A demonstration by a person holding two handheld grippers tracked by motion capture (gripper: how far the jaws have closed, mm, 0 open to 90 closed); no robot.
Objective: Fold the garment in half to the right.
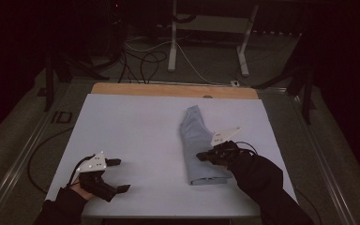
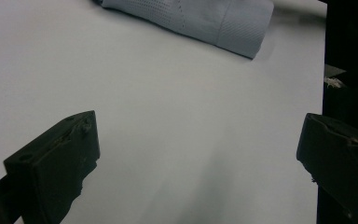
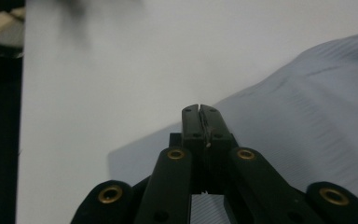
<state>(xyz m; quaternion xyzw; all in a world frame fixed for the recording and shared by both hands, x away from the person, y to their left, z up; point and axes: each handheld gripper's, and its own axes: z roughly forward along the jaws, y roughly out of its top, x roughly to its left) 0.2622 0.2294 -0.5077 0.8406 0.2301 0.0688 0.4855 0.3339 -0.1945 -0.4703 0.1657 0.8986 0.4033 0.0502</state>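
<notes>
High view: a pale blue folded garment lies right of centre on the white table, a long narrow bundle running from the near edge toward the far side, its far end flared and rumpled. The right tool rests at the garment's left edge, jaws pressed fully together; the right gripper view shows the closed tips over the cloth's border, though whether any fabric is pinched between them cannot be told. The left tool sits well apart on the near left of the table, its black jaws spread wide over bare surface with nothing between them. Judging by the tidy lengthwise fold, the folding appears well along, with a further fold or smoothing likely left. The cloth looks thin, finely perforated and ribbed; the table is smooth and matte.
</notes>
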